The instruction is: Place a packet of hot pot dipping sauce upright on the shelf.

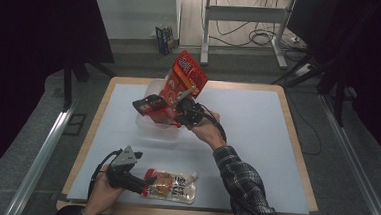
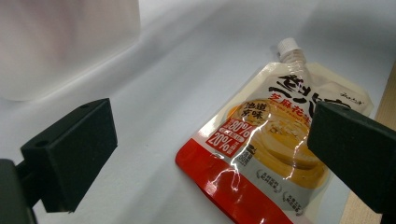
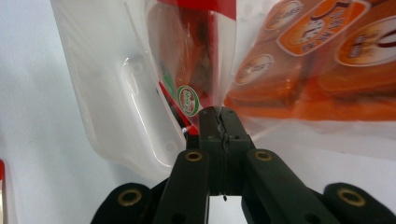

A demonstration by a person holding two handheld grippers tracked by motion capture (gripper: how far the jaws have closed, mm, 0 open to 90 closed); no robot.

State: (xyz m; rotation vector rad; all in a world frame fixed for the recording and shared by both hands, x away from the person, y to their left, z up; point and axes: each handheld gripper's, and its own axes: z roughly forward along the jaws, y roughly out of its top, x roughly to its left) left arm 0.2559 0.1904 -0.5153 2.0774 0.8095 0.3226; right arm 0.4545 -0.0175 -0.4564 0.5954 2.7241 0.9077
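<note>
My right gripper [image 1: 174, 105] is shut on the clear edge of a red snack bag [image 1: 186, 76] and holds it tilted up over a clear plastic bin [image 1: 149, 127] at the table's middle. In the right gripper view the jaws [image 3: 219, 119] pinch the bag's seam, with the bag [image 3: 322, 65] to the right and the bin's wall [image 3: 116, 116] to the left. A spouted sauce pouch [image 1: 173, 185] lies flat near the front edge. My left gripper [image 1: 145, 184] stands open at the pouch's red bottom end. The pouch [image 2: 261, 144] lies between and ahead of its open jaws [image 2: 210, 144].
A dark red-and-black packet [image 1: 146, 104] sticks out of the bin on its left side. The white mat [image 1: 256, 141] covers a wooden table whose edge [image 2: 373, 214] runs just past the pouch. Table legs and cables stand on the floor beyond the far edge.
</note>
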